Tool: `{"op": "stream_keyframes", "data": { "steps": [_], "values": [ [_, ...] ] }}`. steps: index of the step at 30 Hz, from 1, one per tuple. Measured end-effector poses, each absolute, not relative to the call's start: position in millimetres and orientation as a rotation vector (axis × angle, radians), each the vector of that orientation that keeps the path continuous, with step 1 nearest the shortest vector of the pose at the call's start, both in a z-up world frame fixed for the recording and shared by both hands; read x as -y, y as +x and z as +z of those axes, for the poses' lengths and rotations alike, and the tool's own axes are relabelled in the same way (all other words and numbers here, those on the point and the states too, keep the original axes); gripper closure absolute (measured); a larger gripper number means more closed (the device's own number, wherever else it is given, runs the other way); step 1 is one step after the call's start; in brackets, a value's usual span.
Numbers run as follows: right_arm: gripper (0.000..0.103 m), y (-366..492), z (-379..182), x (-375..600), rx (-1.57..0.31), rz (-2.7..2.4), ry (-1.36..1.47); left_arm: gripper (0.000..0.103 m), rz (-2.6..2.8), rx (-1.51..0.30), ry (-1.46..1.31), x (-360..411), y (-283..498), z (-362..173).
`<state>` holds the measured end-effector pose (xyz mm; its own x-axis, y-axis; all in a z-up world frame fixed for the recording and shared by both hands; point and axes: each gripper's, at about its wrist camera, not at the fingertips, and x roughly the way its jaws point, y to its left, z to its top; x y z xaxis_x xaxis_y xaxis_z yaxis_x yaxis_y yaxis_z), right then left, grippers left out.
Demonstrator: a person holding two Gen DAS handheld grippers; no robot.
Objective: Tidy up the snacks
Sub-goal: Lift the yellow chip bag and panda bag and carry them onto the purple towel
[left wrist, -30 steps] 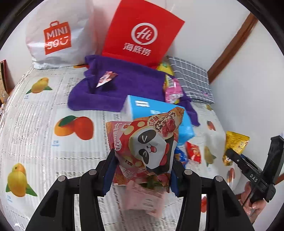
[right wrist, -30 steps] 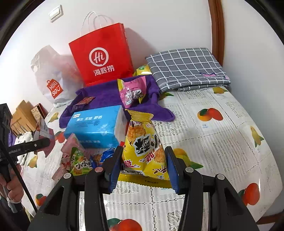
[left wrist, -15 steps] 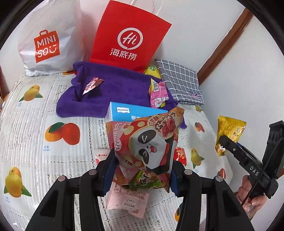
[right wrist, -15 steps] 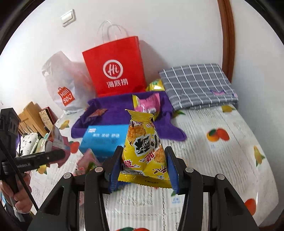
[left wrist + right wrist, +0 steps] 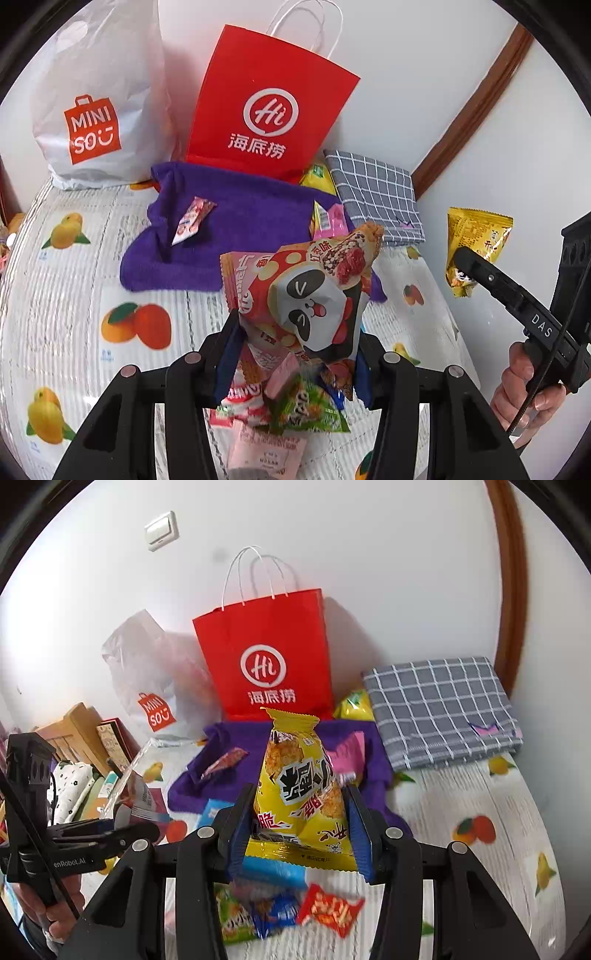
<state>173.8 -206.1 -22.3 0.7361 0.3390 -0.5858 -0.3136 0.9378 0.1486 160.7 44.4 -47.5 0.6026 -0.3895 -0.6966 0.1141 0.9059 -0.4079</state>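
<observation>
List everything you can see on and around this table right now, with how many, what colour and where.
Paper bag: one, red, upright against the wall.
Plastic bag: one, white, beside the paper bag.
Towel: one, purple, before the paper bag, small packets on it.
Folded cloth: one, grey check, at the table's far corner.
Tablecloth: one, white with fruit prints.
Panda snack: one, pink and white, in the left gripper.
Yellow snack: one, in the right gripper.
Loose snacks: several, mixed colours, on the table below the grippers.
Blue box: one, behind the yellow snack.
Hand: one in each view, holding a gripper handle.
</observation>
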Motion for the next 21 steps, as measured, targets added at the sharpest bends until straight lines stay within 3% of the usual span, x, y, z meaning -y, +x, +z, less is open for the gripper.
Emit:
{"op": "stream_keyframes", "data": {
  "steps": [21],
  "values": [
    [0.056, 284, -31, 151, -0.744, 0.489, 0.035, 0.054, -0.194, -0.857, -0.395, -93, 220, -64]
  ]
}}
